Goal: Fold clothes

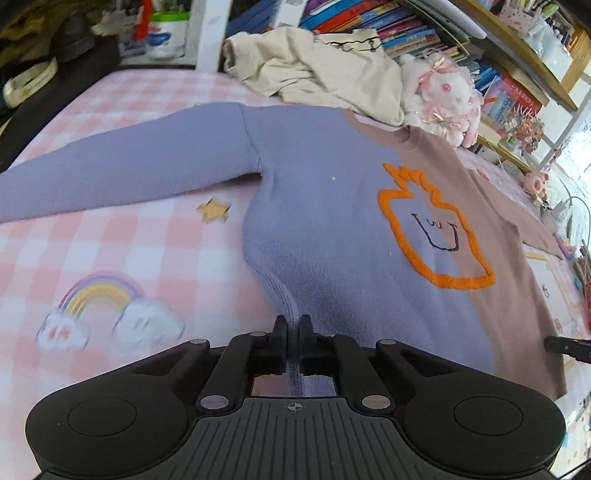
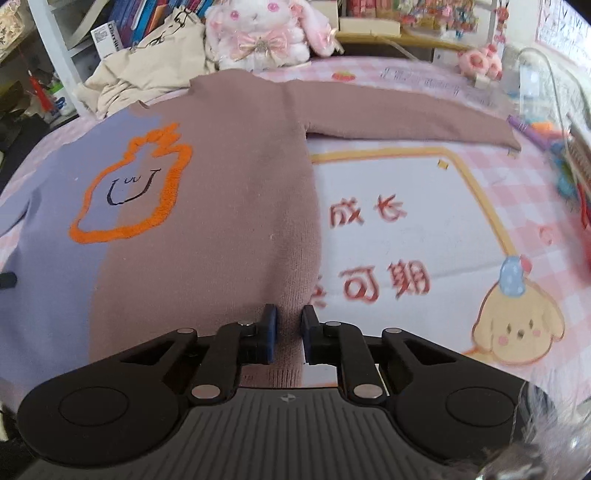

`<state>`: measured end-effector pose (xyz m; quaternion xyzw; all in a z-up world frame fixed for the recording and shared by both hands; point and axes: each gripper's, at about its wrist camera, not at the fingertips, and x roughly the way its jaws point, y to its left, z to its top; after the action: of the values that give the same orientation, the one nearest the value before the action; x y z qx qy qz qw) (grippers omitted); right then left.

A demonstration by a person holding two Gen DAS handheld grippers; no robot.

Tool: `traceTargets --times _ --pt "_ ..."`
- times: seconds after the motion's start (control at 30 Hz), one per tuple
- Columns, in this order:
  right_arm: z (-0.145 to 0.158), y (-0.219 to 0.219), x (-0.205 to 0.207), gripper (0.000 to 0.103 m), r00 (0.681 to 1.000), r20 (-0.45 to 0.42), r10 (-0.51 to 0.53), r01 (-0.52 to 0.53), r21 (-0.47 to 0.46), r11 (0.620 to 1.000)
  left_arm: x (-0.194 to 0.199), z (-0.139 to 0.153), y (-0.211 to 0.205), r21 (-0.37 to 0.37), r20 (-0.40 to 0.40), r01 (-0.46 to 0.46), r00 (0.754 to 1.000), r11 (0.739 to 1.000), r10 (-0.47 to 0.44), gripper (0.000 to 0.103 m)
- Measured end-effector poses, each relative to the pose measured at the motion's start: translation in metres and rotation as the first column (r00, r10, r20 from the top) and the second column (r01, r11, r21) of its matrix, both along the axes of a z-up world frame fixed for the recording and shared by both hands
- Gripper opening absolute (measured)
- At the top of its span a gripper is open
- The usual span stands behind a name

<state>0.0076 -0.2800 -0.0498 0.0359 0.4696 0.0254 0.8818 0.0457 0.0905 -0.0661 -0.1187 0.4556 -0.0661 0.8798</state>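
Both grippers work the sweater's [image 1: 332, 206] near hem: the left gripper [image 1: 293, 341] has its jaws clenched on the purple corner, the right gripper [image 2: 288, 338] brackets the brown corner, slightly parted around the knit, likely to lift the hem evenly. The sweater lies flat on the pink checked tabletop [image 1: 122, 240], sleeves out. Beyond it sit a cream garment [image 1: 317, 70] and a plush bunny [image 2: 258, 33].

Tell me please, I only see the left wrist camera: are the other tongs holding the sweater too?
Observer: Yes, the right tongs pinch the sweater at its brown bottom corner.
Operator: Is the brown sleeve folded?
Observer: No, the brown sleeve lies straight out sideways on the mat.
Operator: What's under that sleeve's side?
Observer: A puppy picture printed on the mat, nearer the tongs.
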Motion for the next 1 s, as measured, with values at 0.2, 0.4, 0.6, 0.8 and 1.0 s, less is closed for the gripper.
traceTargets --times 0.2,0.4,0.6,0.8,1.0 --pt "0.0 -0.005 0.015 0.013 1.0 0.003 -0.01 0.01 -0.046 0.999 0.021 0.003 -0.015 0.03 0.013 0.02 1.0 0.999 -0.021 0.004" --pt "0.001 -0.014 0.004 0.03 1.0 -0.008 -0.015 0.016 0.016 1.0 -0.008 0.016 0.001 0.03 0.049 -0.002 0.999 1.0 0.001 0.021" --pt "-0.001 -0.019 -0.015 0.034 1.0 -0.014 -0.025 0.026 0.027 0.999 -0.033 0.013 0.003 -0.04 0.03 -0.035 0.999 0.999 0.036 0.053" --pt "-0.002 -0.007 -0.02 0.011 1.0 0.002 -0.001 0.0 0.036 0.999 -0.035 0.0 -0.001 -0.097 -0.001 -0.057 0.998 0.994 0.058 0.004" --pt "-0.001 0.007 -0.026 0.011 0.999 0.002 0.039 -0.039 0.019 0.999 -0.052 0.004 0.009 -0.085 -0.002 -0.07 0.998 0.994 0.07 0.004"
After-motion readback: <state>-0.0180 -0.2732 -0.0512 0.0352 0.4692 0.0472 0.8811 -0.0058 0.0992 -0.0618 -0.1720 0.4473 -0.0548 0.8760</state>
